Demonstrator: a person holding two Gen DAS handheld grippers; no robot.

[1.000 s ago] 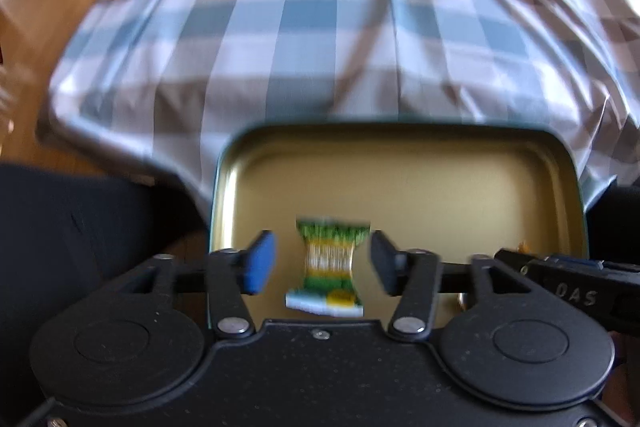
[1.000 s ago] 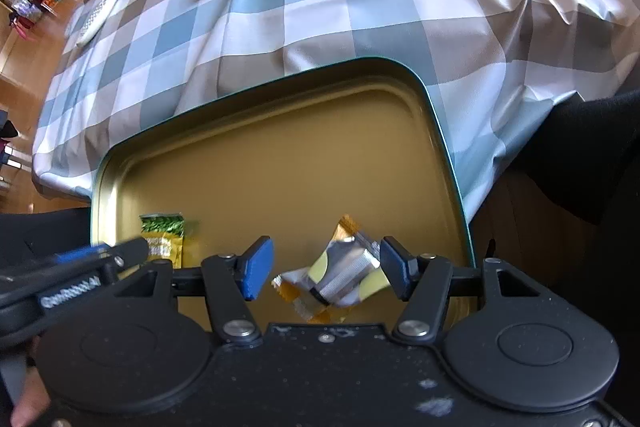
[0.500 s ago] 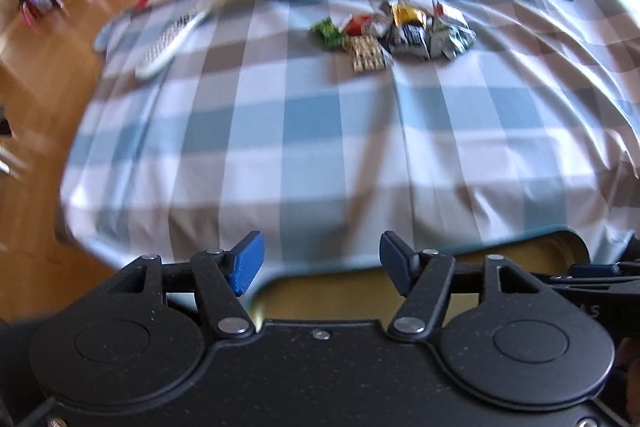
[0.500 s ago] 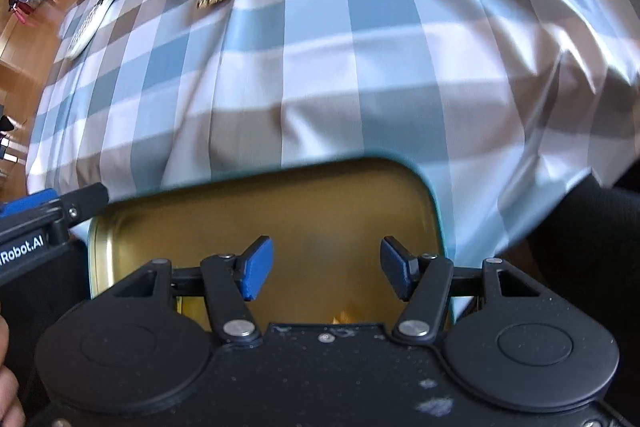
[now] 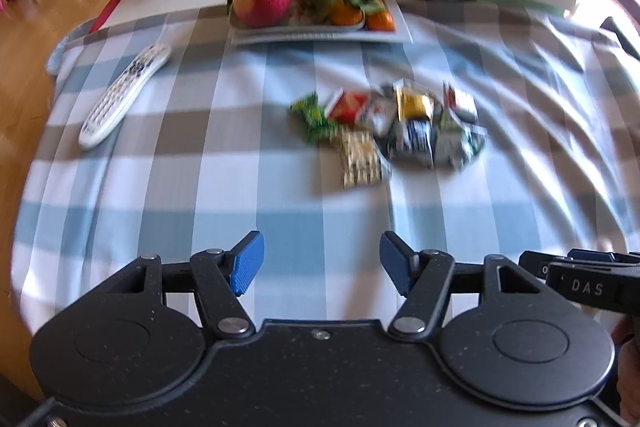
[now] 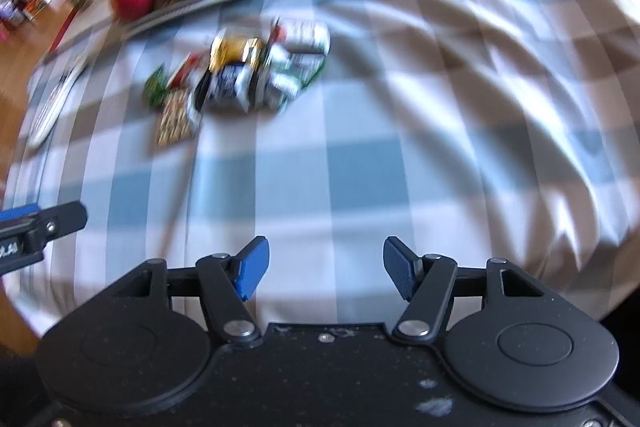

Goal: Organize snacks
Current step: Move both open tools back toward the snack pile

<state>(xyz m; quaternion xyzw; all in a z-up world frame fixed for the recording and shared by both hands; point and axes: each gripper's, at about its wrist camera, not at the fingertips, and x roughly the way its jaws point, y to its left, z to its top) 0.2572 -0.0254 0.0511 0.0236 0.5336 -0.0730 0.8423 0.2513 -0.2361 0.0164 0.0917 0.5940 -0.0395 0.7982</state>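
Left tongs (image 5: pixel 318 263) spread and empty; right tongs (image 6: pixel 325 267) opening, empty, ready for snack pile (image 5: pixel 394 131) ahead on tabletop (image 5: pixel 200 167)

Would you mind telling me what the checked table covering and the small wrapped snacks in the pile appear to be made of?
The blue, grey and white checked tablecloth looks like thin woven fabric or coated cloth: it lies in soft creases and has a faint sheen. The pile of small snack packets seems wrapped in glossy printed plastic or foil film, going by the crinkled ends and bright glints; blur leaves it open.
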